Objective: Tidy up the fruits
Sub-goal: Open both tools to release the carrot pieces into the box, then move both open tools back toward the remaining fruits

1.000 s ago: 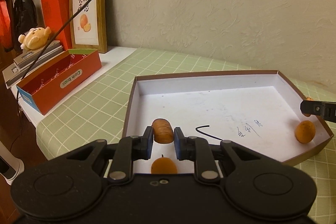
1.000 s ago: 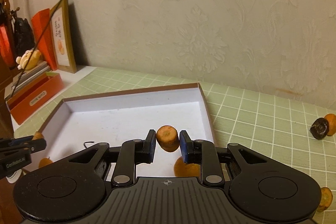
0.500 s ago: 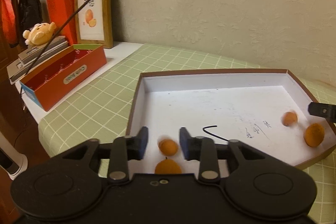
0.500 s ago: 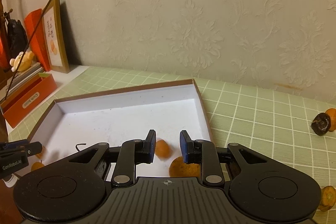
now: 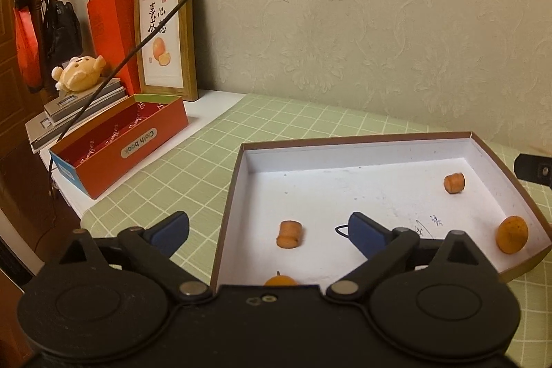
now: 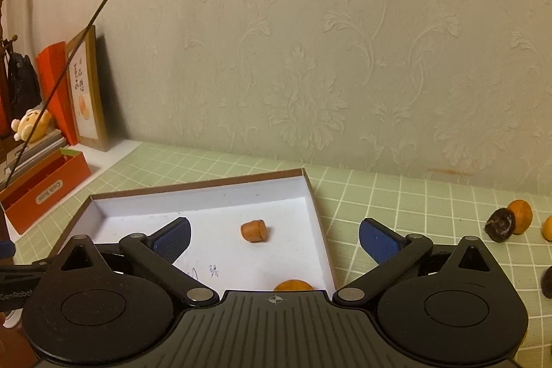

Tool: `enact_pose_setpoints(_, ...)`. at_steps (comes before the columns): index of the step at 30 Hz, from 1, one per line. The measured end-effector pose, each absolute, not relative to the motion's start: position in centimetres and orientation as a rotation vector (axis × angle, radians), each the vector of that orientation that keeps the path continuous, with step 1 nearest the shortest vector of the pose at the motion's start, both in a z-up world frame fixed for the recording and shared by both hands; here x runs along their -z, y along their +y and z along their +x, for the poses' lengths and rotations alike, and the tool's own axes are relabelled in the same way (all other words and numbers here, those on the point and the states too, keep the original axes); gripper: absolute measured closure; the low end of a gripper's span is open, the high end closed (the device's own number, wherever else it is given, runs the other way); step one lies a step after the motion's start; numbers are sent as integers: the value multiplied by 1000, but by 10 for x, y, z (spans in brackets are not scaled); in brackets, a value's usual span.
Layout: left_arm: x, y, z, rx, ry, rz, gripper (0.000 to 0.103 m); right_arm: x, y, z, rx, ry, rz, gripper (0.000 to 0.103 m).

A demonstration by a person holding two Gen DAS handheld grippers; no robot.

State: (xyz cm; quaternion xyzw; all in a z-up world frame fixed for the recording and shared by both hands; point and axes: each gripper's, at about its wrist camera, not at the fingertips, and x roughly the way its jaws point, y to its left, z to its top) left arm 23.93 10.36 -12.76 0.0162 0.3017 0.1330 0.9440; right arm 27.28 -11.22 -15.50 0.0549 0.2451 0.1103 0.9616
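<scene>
Both grippers, left gripper (image 5: 269, 230) and right gripper (image 6: 274, 238), spread wide and empty over white tray (image 6: 310, 195); loose fruit (image 6: 519, 216) on tablecloth, right of and beyond right jaws, apparently well apart from left, so nearer the right hand.

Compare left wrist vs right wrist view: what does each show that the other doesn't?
Left wrist only: the open left gripper and a short orange fruit chunk lying between its fingers.

Right wrist only: the open right gripper and loose fruits on the green checked tablecloth, including a dark brown one.

Both: the white-lined shallow cardboard tray and the red "Cloth book" box.
</scene>
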Motion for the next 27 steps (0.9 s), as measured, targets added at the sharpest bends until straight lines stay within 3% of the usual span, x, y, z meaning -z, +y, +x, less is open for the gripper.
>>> enact_pose_setpoints(27,103,80,211,-215,568,94,9,126,-136,224,-200,445,123,0)
